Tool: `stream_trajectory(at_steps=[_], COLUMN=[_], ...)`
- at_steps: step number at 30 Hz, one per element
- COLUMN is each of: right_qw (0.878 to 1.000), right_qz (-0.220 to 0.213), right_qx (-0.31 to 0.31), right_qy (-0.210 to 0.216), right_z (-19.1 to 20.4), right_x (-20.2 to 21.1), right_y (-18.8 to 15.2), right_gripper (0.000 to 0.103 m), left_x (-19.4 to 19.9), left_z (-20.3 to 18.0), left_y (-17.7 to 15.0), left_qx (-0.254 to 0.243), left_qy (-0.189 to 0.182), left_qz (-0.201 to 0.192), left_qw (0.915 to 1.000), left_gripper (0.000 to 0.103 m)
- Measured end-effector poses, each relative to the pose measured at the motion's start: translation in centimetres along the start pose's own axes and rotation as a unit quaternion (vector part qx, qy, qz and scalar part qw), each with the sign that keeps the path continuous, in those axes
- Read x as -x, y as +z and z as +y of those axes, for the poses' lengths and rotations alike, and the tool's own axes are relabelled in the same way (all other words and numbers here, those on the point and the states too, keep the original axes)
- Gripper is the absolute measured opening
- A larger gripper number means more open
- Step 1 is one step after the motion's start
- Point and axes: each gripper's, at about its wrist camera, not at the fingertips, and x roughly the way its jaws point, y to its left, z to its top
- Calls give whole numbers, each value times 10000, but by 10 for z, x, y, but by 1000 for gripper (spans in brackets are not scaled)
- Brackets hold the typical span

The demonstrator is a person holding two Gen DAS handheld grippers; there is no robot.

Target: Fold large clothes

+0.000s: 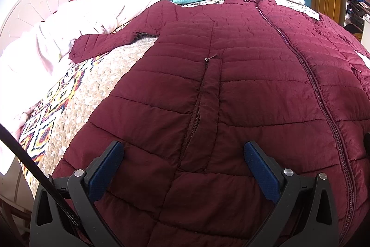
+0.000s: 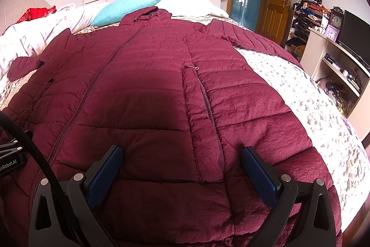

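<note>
Left wrist view: we hold left gripper (image 1: 183,149) and right gripper (image 2: 181,154), both spread wide, over the coat (image 1: 231,85) at the bed's (image 2: 300,96) near edge; its slippery padding may slide unevenly.

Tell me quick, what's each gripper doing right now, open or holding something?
Left gripper: open, holding nothing, poised over the hem end of the maroon puffer coat.
Right gripper: open, holding nothing, over the same coat's hem end.

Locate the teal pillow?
The teal pillow lies at the bed's far end in both views, just left of the maroon coat collar, beside the white bedding.
</note>
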Motion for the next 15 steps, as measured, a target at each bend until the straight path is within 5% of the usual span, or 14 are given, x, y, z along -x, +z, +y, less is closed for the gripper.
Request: stream_trajectory(at_steps=[15], right_qw=[10000], right_qz=[-7], right_qx=[29], right_qy=[-50], right_z=[0], right_x=[-4], right_y=[5], right_gripper=[103], left_x=[2], left_z=[1], left_y=[1], left_qx=[-77], left_qy=[82], left_qz=[40], left_qw=[9999], left_gripper=[103])
